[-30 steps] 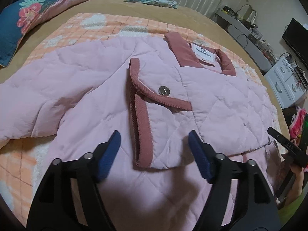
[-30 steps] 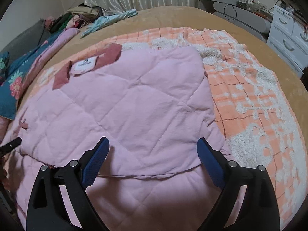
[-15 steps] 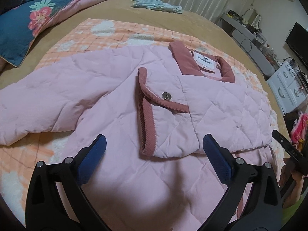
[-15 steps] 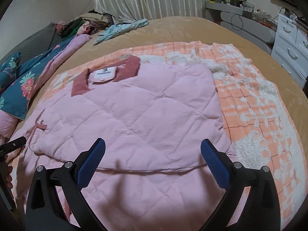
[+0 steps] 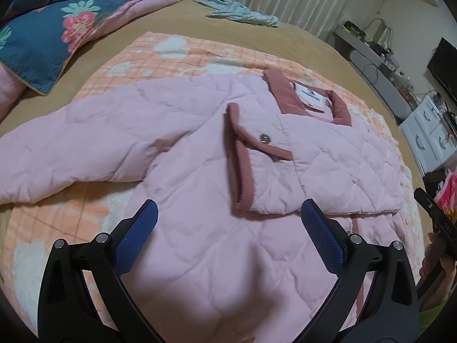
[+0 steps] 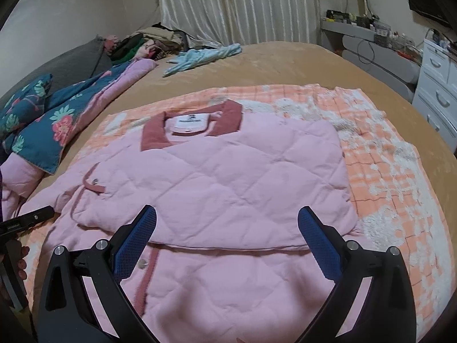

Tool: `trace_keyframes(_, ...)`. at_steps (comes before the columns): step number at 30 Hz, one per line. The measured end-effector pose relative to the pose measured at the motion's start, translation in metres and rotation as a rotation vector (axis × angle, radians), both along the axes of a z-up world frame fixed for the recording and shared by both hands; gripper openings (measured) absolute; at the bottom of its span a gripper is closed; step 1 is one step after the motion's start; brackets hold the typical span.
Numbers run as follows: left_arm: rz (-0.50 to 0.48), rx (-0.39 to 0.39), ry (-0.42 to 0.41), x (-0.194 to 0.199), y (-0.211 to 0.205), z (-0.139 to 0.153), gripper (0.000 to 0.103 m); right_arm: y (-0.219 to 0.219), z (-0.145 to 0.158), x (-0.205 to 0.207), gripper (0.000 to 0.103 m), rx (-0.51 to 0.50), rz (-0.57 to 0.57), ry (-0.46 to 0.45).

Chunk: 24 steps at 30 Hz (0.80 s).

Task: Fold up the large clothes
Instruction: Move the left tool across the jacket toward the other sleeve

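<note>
Left gripper and right gripper: both spread wide, empty, angled down over the pink quilted jacket. Jacket lies on the orange blanket, right side folded in, left sleeve outstretched. Risk: puffy fold springs open if snagged.

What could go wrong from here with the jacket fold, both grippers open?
1. The sleeve on the left still lies spread out past the orange blanket; folding the body further now would likely trap it unevenly.
2. The folded-over flap's lower edge lies loose and puffy; the quilted jacket may spring open.
3. Left gripper and right gripper hold nothing, so a shallow regrasp could pinch only the top layer.
</note>
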<state>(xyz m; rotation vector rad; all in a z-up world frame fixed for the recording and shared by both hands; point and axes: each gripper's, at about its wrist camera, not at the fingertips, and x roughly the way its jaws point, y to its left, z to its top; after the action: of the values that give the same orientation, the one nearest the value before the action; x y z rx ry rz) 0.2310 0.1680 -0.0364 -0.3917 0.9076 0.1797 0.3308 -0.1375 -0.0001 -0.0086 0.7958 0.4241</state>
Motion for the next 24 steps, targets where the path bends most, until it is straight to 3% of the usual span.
trace_keyframes(16,0.105,0.024,-0.029,-0.038,0.037,0.014,0.094,0.06,0.022,-0.035,0.099,0.021,0.078,-0.029)
trace_keyframes(21,0.147,-0.025,-0.053,-0.049,0.057,0.019,0.094,0.086,0.027,-0.044,0.099,0.006,0.117,-0.035)
trace_keyframes(24,0.179,-0.005,-0.059,-0.054,0.067,0.023,0.094,0.1,0.034,-0.048,0.099,0.001,0.137,-0.048)
